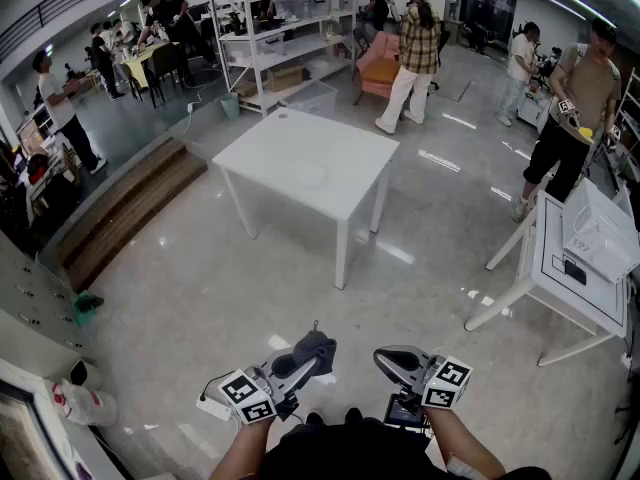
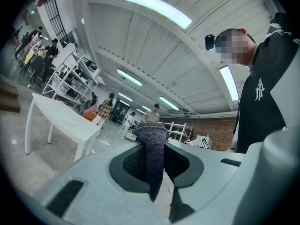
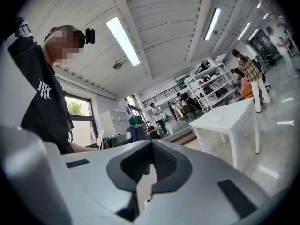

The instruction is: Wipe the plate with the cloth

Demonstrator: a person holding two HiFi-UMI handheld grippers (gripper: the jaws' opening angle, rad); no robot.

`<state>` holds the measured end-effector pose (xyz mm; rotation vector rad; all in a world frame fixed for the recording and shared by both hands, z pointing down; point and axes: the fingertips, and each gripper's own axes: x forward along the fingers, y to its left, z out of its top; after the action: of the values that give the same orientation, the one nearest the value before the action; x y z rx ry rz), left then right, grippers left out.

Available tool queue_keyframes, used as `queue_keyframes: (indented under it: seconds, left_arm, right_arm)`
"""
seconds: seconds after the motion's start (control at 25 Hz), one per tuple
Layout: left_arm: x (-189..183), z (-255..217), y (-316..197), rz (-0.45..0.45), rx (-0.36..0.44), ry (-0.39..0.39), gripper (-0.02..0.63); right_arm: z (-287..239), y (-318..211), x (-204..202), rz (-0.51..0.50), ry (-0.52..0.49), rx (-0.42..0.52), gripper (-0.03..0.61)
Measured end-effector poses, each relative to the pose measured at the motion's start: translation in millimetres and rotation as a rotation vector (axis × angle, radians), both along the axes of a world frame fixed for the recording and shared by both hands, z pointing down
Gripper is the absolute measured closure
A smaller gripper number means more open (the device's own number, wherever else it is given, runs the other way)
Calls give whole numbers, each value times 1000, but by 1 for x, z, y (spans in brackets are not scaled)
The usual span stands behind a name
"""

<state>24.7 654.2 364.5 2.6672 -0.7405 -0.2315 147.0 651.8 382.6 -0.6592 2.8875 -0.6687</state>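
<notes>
The cloth, dark and knitted, sits at the lower middle of the head view, pinched between the jaws of the left gripper. In the left gripper view it runs up and down through the jaws. Its bunched upper end pokes out past the jaw tips and a narrower tail hangs below them. In the head view that bunched end points toward the upper right of the frame, roughly at the table.

The plate is a pale, flat disc lying on the white table, in the middle of the frame and well apart from both grippers, with open floor between.

The right gripper is held level beside the left one. Its jaws are pressed together with nothing between them.

By the look of it, only the first step is done: the cloth is in hand. No wiping has begun, since the cloth is nowhere near the plate. What's left is likely to bring the cloth over to the table, press it onto the plate and rub across the surface, perhaps steadying the plate with the right gripper.
</notes>
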Motion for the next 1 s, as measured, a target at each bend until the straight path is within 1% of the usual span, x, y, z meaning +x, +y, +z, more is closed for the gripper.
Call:
queue_keyframes:
  seconds: [0.32,0.4,0.68,0.72,0.8,0.88,0.92,0.96,1.0]
  left_arm:
    - [27,15,3,35,-52,-26,561]
    - [33,18,0,26,-61,-32,561]
    - [39,34,-14,-12,-93,-47,561]
    - [39,36,-16,-23,-99,-48,561]
    - [36,43,-22,-44,-116,-47,561]
    - [31,52,-31,-58,-136,-56,561]
    - [26,57,-37,-65,-148,-62,561]
    - [20,61,-44,-75,-159,-64,561]
    - [14,65,-52,-84,-170,-60,561]
  right_arm:
    - [6,-4,19,-5,7,-3,575]
    - [6,-8,28,-5,-25,-14,575]
    - [-2,-27,48,-17,-207,-34,574]
    - [0,-32,50,-13,-218,-40,572]
    - [8,-43,53,3,-197,-46,571]
    - [16,-54,51,5,-163,-50,560]
    - [18,-61,48,3,-156,-54,540]
    - [20,-69,45,1,-153,-61,492]
    - [22,-78,41,4,-145,-66,460]
